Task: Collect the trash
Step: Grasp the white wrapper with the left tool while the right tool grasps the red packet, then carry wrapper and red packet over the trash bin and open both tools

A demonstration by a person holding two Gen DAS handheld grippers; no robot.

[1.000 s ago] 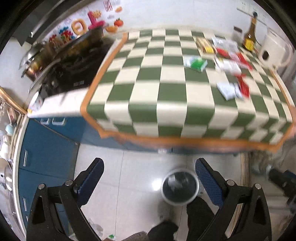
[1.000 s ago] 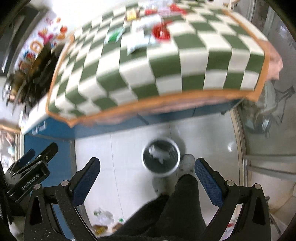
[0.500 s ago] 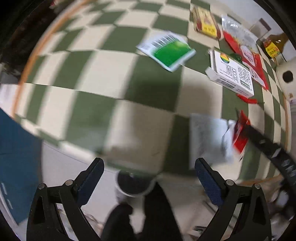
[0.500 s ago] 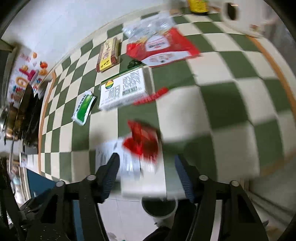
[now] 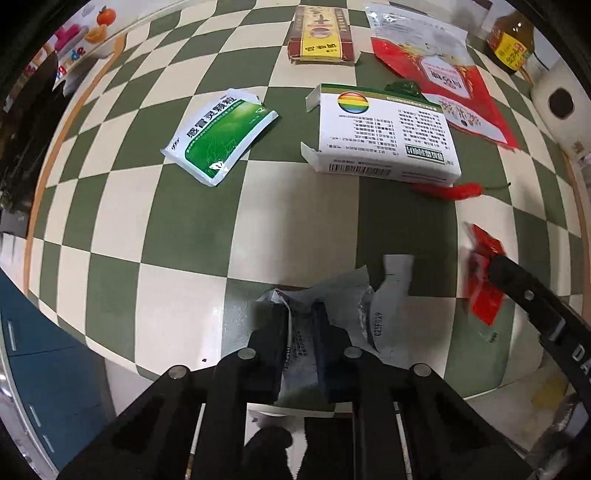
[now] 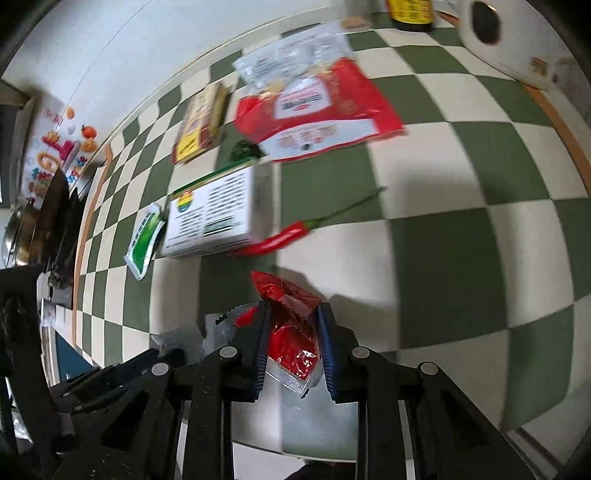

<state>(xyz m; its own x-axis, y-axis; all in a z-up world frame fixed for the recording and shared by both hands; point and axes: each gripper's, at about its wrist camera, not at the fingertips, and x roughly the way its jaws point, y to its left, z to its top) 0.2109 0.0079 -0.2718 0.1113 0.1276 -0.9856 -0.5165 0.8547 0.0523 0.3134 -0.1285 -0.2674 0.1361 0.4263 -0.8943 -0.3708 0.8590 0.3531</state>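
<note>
On the checkered tablecloth (image 5: 177, 229), a sachet (image 5: 219, 134) is laid left of a medicine box (image 5: 384, 136), a chili pepper (image 5: 448, 191) just before the box, a flat carton (image 5: 319, 35) and a snack bag (image 5: 443, 74) behind it, a bottle (image 5: 511, 38) at the far right.

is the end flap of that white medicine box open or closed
Open. On the white medicine box, the near-left end flap juts away from the box, as does the flap at its far corner.
</note>
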